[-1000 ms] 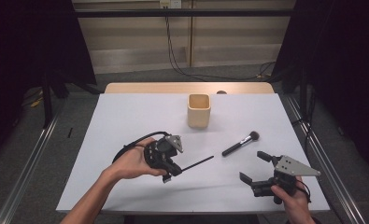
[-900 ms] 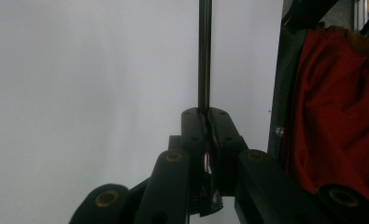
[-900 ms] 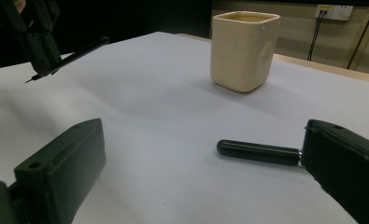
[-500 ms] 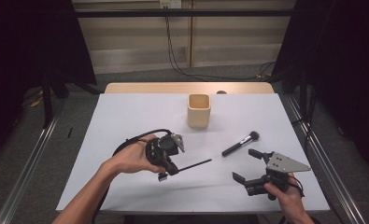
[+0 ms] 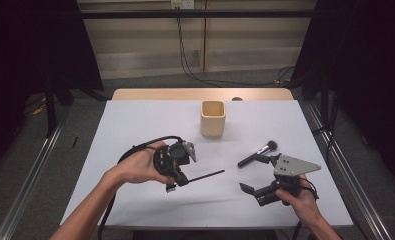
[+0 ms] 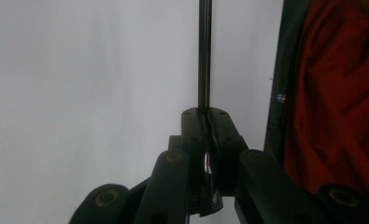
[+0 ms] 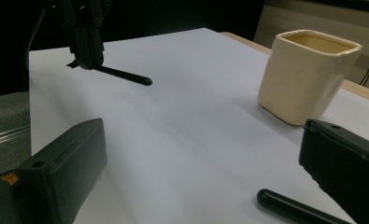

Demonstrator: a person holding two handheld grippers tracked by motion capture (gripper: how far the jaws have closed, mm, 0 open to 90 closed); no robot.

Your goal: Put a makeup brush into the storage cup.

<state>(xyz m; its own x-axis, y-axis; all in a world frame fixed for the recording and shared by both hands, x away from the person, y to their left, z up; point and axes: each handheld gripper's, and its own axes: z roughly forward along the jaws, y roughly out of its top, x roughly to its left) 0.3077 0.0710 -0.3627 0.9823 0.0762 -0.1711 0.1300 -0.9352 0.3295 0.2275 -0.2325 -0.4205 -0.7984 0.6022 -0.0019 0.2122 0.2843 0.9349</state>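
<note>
My left gripper (image 5: 178,178) is shut on one end of a thin black stick (image 5: 205,175) that points right, just above the white table (image 5: 135,125). In the left gripper view the stick (image 6: 203,56) runs straight out from the closed jaws (image 6: 208,114). My right gripper (image 5: 255,175) stands wide open at the front right. Its far jaw is beside the handle of a black makeup brush (image 5: 257,154) lying on the table. In the right gripper view the brush handle (image 7: 294,207) lies low between the spread jaws (image 7: 202,135). A cream square cup (image 5: 213,118) (image 7: 308,74) stands upright farther back.
The right gripper view also shows the left gripper (image 7: 85,39) holding the stick (image 7: 124,74) at the far left. A wooden strip (image 5: 200,94) borders the table's far edge. Metal rails (image 5: 335,155) run along both sides.
My right gripper has moved forward and left, closer to the makeup brush, still open. The left gripper and its stick have barely shifted.
</note>
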